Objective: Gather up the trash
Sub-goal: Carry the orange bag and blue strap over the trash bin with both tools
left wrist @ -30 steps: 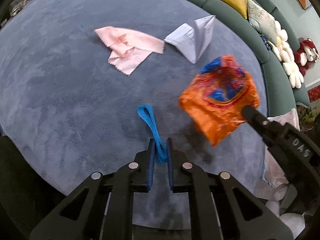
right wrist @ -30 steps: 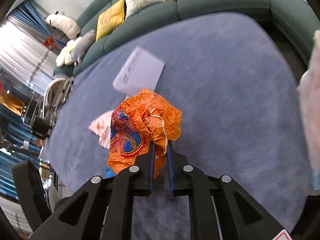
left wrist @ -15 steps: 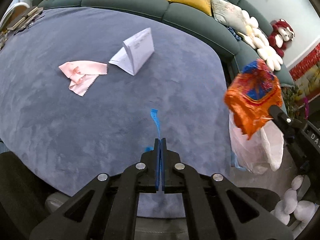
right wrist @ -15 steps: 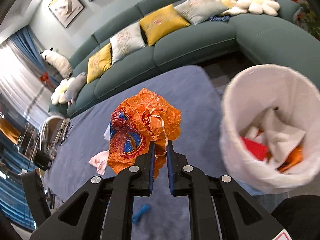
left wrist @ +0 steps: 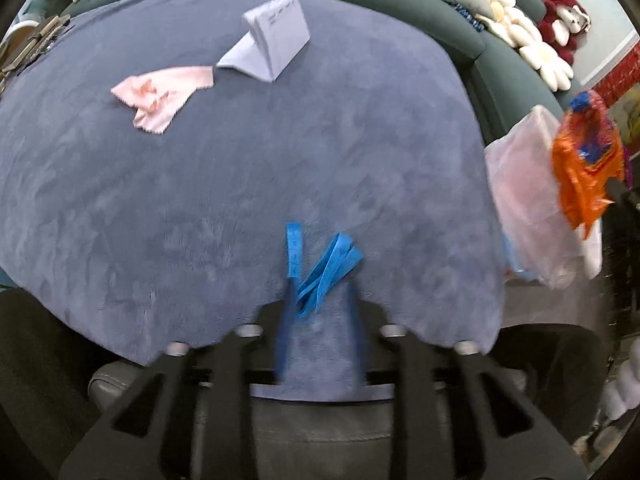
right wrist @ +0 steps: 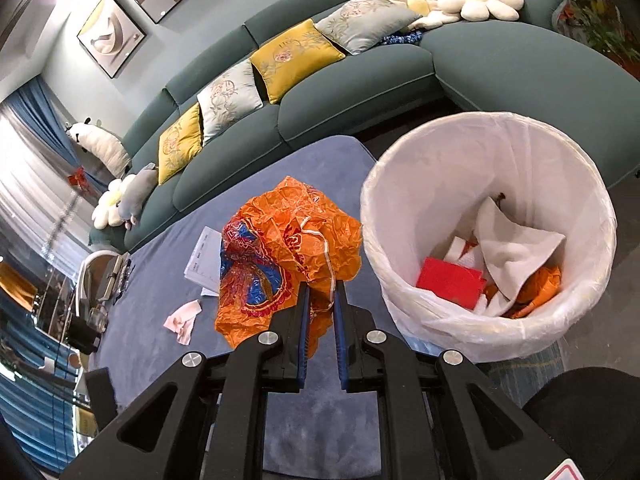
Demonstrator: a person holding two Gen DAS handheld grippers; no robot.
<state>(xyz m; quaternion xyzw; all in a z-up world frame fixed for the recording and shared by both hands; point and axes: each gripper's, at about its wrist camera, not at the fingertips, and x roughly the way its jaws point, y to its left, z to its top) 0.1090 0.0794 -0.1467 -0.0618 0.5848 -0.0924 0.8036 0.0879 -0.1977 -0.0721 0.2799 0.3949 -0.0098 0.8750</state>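
My left gripper [left wrist: 320, 280] is motion-blurred at the bottom of its frame, its fingers [left wrist: 282, 344] spread apart, and one blue ribbon [left wrist: 322, 270] lies loose between them on the plush blue-grey surface [left wrist: 240, 160]; whether it touches either finger I cannot tell. My right gripper [right wrist: 319, 292] has its fingers clenched on one crinkled orange wrapper [right wrist: 280, 256], just left of the white-lined bin [right wrist: 480, 328] at mid-right, whose contents are a half-buried jumble. Upper left, one pink cloth [left wrist: 160, 94] and one folded white paper [left wrist: 270, 46] remain.
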